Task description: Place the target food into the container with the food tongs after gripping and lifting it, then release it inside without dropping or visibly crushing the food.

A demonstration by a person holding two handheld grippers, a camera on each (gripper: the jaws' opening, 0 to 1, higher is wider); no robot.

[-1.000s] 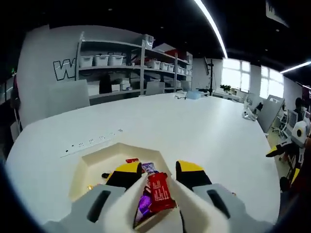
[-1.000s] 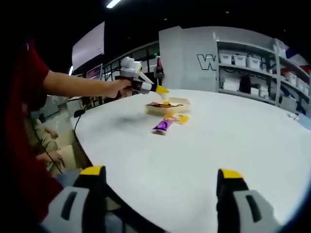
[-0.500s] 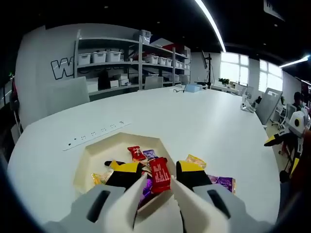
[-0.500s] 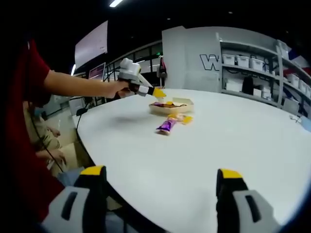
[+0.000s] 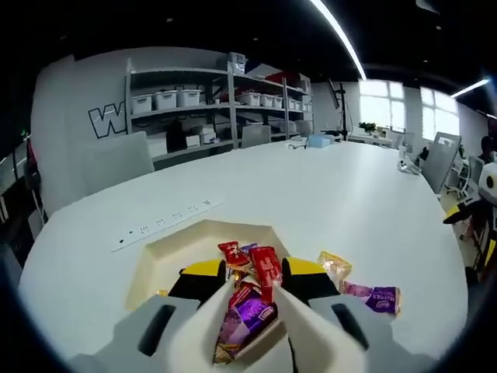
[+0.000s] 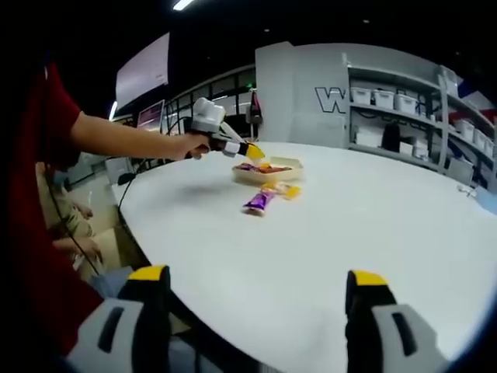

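the left hand-held gripper [image 5: 255, 281] hangs over the tray [image 5: 167, 252], jaws spread, a red bar [image 5: 265, 266] lying between them among the sweets inside. the right hand-held gripper [image 6: 256, 299] is spread wide above the table [image 6: 373, 225], well apart from two wrappers [image 6: 268, 196] beside the tray.

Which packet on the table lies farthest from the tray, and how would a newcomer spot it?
In the left gripper view, find the cream tray on the white table. Two packets lie outside it on the bare tabletop: a yellow packet close by the tray, and beyond it the purple packet. Its purple wrapper and outermost position single it out.
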